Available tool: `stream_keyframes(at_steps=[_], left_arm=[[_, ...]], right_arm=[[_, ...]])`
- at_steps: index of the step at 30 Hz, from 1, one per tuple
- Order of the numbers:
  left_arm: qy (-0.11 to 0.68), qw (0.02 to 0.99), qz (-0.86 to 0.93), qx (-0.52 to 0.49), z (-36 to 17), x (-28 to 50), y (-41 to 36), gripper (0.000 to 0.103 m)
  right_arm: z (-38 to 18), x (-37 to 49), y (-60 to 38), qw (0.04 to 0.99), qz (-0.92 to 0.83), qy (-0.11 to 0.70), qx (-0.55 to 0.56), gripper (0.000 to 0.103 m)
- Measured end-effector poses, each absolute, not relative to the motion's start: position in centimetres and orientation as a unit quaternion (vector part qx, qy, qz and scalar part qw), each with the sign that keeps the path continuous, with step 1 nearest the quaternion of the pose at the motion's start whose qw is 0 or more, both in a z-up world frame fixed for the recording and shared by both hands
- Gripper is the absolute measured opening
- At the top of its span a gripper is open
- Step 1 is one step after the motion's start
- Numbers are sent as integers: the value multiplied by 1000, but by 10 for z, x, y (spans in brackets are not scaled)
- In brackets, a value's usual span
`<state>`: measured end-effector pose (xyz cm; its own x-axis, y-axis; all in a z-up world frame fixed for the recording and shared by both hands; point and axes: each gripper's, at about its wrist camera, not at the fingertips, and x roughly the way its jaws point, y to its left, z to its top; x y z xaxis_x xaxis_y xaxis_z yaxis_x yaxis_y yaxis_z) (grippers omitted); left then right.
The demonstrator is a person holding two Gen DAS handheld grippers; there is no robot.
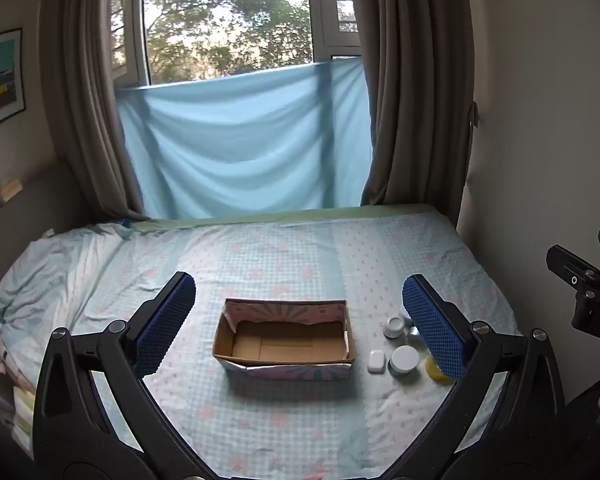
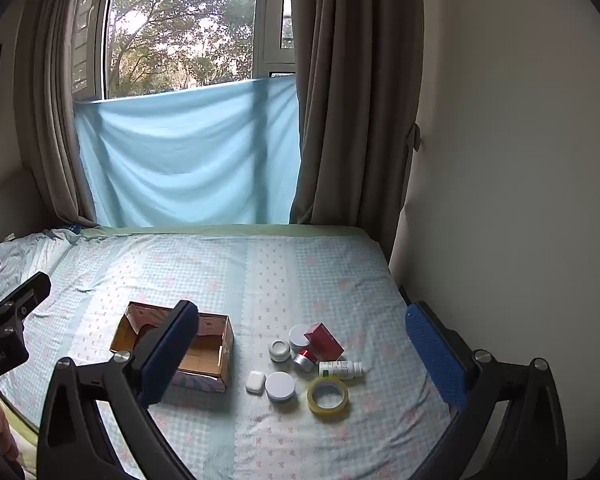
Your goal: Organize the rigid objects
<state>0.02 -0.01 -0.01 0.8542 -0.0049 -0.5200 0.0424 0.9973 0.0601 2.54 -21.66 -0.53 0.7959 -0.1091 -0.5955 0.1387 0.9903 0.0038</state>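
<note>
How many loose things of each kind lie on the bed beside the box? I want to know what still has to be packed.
Round jars: 4
Red carton: 1
White bottle on its side: 1
Tape roll: 1
White earbud case: 1
Total: 8, all outside the cardboard box.

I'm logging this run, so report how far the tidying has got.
Nothing looks done: the cardboard box is empty. Nothing is in hand: the left gripper and right gripper are both open. Left to do: the jars, tape roll, white case, bottle and red box beside it.
</note>
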Motion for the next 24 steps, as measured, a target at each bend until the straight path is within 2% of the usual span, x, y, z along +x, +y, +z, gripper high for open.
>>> stream_keyframes(at_steps=[24], left_arm=[[250, 968, -3, 23, 2, -1, 6, 103]], right_arm=[[-4, 27, -214, 948, -79, 307, 14, 103]])
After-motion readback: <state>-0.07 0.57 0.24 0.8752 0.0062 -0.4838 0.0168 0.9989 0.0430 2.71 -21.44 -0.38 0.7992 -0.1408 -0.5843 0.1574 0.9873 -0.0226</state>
